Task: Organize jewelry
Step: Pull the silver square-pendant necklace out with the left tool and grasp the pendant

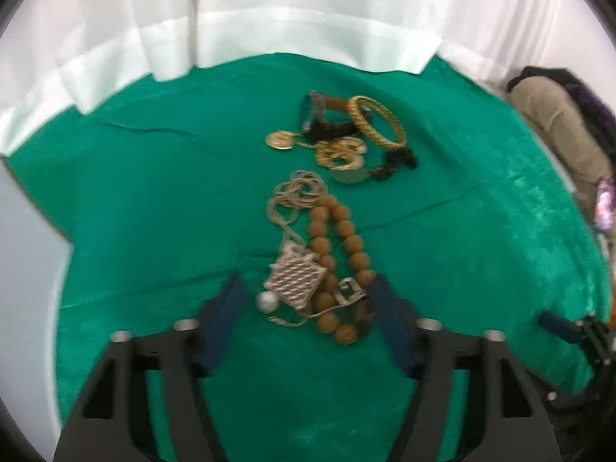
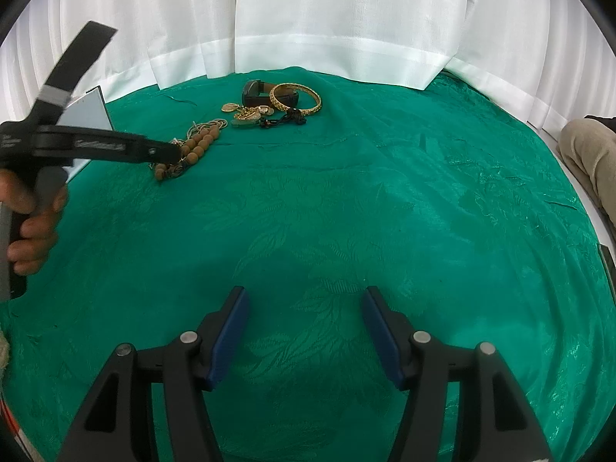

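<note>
Two heaps of jewelry lie on the green cloth (image 2: 346,200), both toward its far edge, below the hem of the white curtain (image 2: 346,19). The left wrist view shows the nearer heap close up: a string of brown wooden beads (image 1: 338,254), a pale chain (image 1: 296,192) with a square lattice pendant (image 1: 296,281), and a small pearl (image 1: 266,301) touching the pendant's corner. The left gripper (image 1: 308,296) stands with its blue-padded jaws spread wide on either side of this heap's near end; the right pad is touching or just beside the beads, the blur leaves that unclear, and nothing is clamped.

Farther back in that view sits the second heap: a gold bangle (image 1: 379,125) leaning on a dark watch (image 1: 312,115), a gold coin pendant (image 1: 280,140), tangled gold pieces (image 1: 338,154) and a black cord (image 1: 396,161).

Only the right wrist view shows the hand (image 2: 30,215) that holds the left tool, and a pale blue-grey panel (image 2: 86,115) at the cloth's far left edge behind it. White lettering runs along the left tool's arm there, too small to read. The right gripper (image 2: 304,300) hovers over bare cloth near the front edge, well apart from both heaps, its jaws wide and holding nothing.

A tan bundle (image 2: 589,154) lies off the cloth's right edge. No box or tray shows in either view.
</note>
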Tool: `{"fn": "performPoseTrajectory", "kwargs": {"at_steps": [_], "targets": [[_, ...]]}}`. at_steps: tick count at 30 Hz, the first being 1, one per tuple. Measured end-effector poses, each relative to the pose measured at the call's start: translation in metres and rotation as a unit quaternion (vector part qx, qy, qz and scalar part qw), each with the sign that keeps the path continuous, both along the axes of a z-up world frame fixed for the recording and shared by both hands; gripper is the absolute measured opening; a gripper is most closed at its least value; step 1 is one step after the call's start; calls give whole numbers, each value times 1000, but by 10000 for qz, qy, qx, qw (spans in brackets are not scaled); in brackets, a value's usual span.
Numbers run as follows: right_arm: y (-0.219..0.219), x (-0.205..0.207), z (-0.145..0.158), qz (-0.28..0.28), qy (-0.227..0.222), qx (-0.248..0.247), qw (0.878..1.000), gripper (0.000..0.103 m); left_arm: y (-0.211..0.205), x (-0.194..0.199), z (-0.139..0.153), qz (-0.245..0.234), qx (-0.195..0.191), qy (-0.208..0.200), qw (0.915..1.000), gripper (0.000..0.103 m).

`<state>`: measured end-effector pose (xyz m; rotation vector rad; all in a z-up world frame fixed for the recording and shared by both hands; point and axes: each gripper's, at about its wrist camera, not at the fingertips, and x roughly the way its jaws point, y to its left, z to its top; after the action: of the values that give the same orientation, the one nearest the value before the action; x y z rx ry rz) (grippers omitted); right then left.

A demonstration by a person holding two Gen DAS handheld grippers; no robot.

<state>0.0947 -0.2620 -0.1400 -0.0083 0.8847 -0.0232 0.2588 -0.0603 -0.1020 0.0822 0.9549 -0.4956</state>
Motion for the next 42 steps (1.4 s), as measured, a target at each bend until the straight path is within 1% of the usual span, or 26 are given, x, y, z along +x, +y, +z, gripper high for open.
{"fn": "performPoseTrajectory", "kwargs": {"at_steps": [1,2,3,6,8,11,14,15,16,19,20,23,25,26,28,30,31,32,37,39,42], "targets": [[0,0,0,0,0,-1,10000,62,3,1,-1,7,-175,71,9998,39],[-1,0,0,2,1,-2,10000,62,5,2,-2,20,-269,102,9996,24],[-1,0,0,2,1,-2,10000,62,8,2,-2,47,-344,160,9993,23],[-1,0,0,4,0,-1,10000,62,20,-6,4,244,-445,65,9987,23],[-1,0,0,4,0,0,10000,62,34,-19,14,402,-626,5,9972,23],[0,0,0,5,-1,-1,10000,62,54,-44,32,569,-736,-142,9956,23],[-1,0,0,6,0,-1,10000,62,67,-66,44,697,-646,-278,9951,22],[-1,0,0,6,0,0,10000,62,75,-77,48,745,-615,-302,9949,11],[-1,0,-1,6,-1,0,10000,62,82,-89,51,761,-611,-283,9948,10],[0,-1,-1,6,-1,-3,10000,62,99,-117,54,930,-619,-318,9932,9],[-1,-1,-1,6,-1,-5,10000,62,106,-128,54,1002,-645,-295,9924,7],[-1,0,-1,9,-1,-2,10000,62,122,-152,49,1132,-758,-200,9905,7],[-1,0,-1,9,-1,-8,10000,62,123,-159,45,1161,-617,-210,9911,7],[-1,-1,-1,4,-2,-10,10000,62,121,-161,42,1143,-515,-211,9919,8],[-1,-1,-1,5,-2,-12,10000,62,119,-162,37,1080,-435,-159,9931,26],[-1,-1,-1,6,-2,-6,10000,62,112,-162,36,989,-421,-242,9939,66],[-1,-1,-1,7,-2,-8,10000,62,108,-161,35,956,-370,-345,9941,72],[-1,-1,-1,7,-2,-10,10000,62,102,-157,33,932,-284,-408,9944,75],[-1,-1,-1,8,-1,-7,10000,62,76,-132,18,705,159,-435,9964,75],[-1,-1,-1,8,-1,-6,10000,63,69,-121,7,684,433,-450,9957,75],[-1,-1,-1,8,-1,-5,10000,63,63,-112,-5,711,659,-371,9946,75]]}}
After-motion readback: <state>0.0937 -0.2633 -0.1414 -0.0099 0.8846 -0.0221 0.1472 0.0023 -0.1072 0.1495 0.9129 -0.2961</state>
